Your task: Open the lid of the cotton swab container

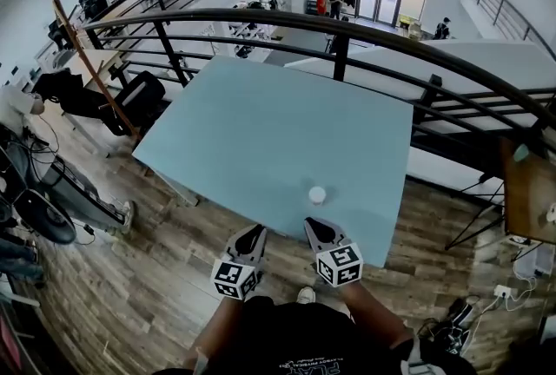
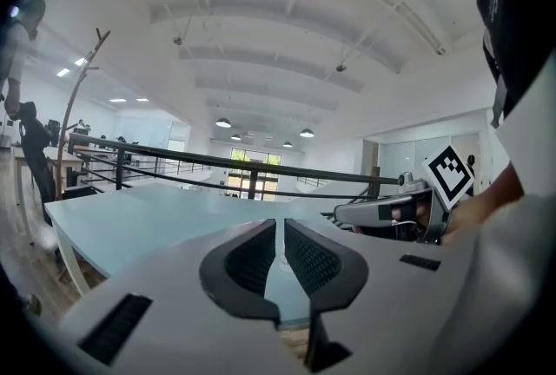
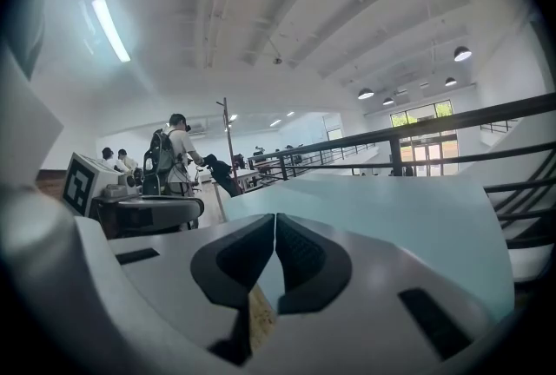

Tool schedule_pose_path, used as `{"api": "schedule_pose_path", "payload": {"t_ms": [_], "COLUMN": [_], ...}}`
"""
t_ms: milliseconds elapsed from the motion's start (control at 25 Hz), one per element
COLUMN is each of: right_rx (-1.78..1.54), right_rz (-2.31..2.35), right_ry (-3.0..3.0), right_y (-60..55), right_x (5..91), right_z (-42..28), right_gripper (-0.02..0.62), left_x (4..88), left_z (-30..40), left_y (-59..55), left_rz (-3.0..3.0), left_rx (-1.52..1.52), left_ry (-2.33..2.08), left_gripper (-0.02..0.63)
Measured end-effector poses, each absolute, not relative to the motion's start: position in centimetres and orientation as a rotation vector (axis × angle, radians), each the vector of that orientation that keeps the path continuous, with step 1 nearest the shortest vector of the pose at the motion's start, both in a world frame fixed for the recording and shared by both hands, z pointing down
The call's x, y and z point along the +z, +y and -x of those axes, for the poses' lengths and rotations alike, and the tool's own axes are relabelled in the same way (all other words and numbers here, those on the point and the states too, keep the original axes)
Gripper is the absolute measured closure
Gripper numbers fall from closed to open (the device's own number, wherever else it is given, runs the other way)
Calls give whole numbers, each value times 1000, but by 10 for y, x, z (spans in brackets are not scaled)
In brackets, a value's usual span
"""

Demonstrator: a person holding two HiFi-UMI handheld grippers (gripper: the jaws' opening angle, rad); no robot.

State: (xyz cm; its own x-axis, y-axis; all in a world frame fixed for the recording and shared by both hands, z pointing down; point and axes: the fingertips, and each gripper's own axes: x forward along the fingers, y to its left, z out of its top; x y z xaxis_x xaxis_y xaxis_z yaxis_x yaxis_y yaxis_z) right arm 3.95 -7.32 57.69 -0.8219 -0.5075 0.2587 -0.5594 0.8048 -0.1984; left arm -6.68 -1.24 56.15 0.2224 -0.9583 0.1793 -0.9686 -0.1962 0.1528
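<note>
Left gripper (image 1: 258, 232) and right gripper (image 1: 311, 226) are hovering at lower centre of the head view. The cotton swab container (image 1: 317, 194) is sitting just beyond them, near the table's (image 1: 261, 130) edge.

Left gripper view: jaws are standing slightly apart, empty.

Right gripper view: jaws are pressing together, empty.

Container is probably handling as light, rigid and slide-prone; clamp the body, lift the lid rim.

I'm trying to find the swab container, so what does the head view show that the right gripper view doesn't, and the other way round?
Head view only: the container, small and white, on the table close to its near edge, just ahead of the right gripper; also the wood floor.
Right gripper view only: that gripper's jaws seen close up, shut with nothing between them.
Both: the table, the railing and the left gripper.
</note>
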Motion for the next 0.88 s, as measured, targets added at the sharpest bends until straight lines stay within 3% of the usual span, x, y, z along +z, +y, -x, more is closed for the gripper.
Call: {"api": "schedule_pose_path", "payload": {"t_ms": [880], "right_rx": [354], "right_rz": [-1088], "right_ry": [-2747], "right_y": [-166], "right_x": [561], "right_z": [32], "right_gripper": [575], "left_x": [550], "left_z": [150], "left_y": [-120], "left_rz": [-2432], "left_rx": [67], "left_ry": [-1627], "left_gripper": [561]}}
